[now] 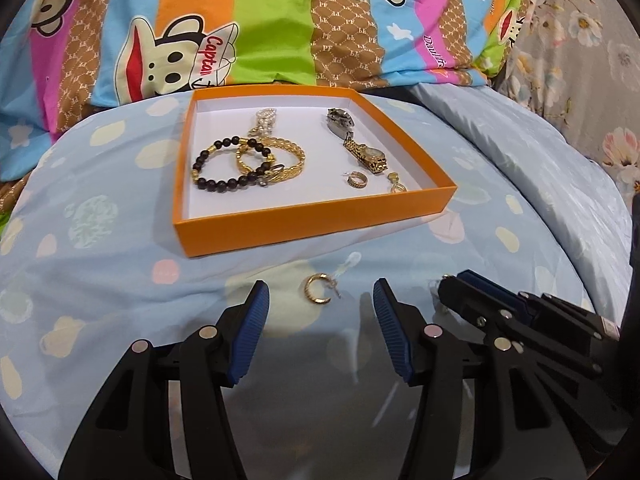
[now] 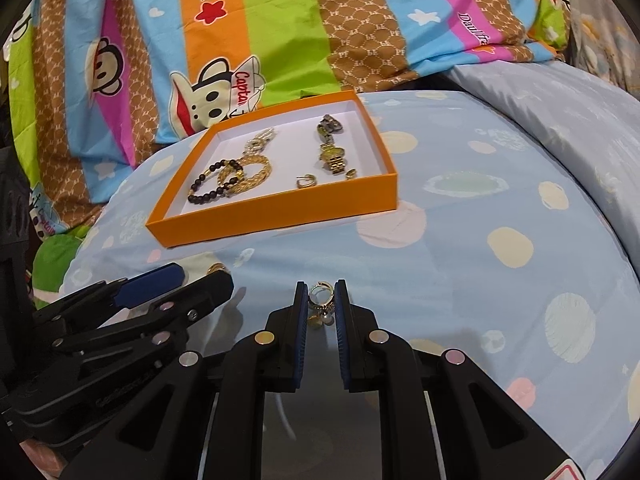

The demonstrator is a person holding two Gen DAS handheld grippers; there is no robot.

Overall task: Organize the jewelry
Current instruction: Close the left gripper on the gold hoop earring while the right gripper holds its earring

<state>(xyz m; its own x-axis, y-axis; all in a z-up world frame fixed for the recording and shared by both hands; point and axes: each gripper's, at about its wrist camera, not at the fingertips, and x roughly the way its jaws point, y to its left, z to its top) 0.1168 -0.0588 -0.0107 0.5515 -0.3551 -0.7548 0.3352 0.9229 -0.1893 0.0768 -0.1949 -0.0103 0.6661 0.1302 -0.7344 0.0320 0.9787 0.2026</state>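
An orange tray [image 1: 320, 222] [image 2: 280, 216] with a white floor lies on the blue bedding. It holds a black bead bracelet [image 1: 224, 164], a gold chain bracelet [image 1: 280, 160], a pearl piece [image 1: 264, 120], a gold watch [image 1: 366, 154], a clasp piece [image 1: 340, 120] and two small earrings [image 1: 356, 180]. A gold hoop earring [image 1: 318, 289] lies on the bedding between the fingertips of my open left gripper [image 1: 320, 304]. My right gripper [image 2: 321, 296] is shut on a gold charm earring [image 2: 321, 300]. The left gripper also shows in the right wrist view [image 2: 176, 280].
A colourful cartoon-print quilt [image 1: 240, 20] is piled behind the tray. A pale blue pillow [image 1: 540, 160] lies at the right, with floral fabric [image 1: 580, 40] beyond it. The dotted blue sheet [image 2: 480, 240] spreads around the tray.
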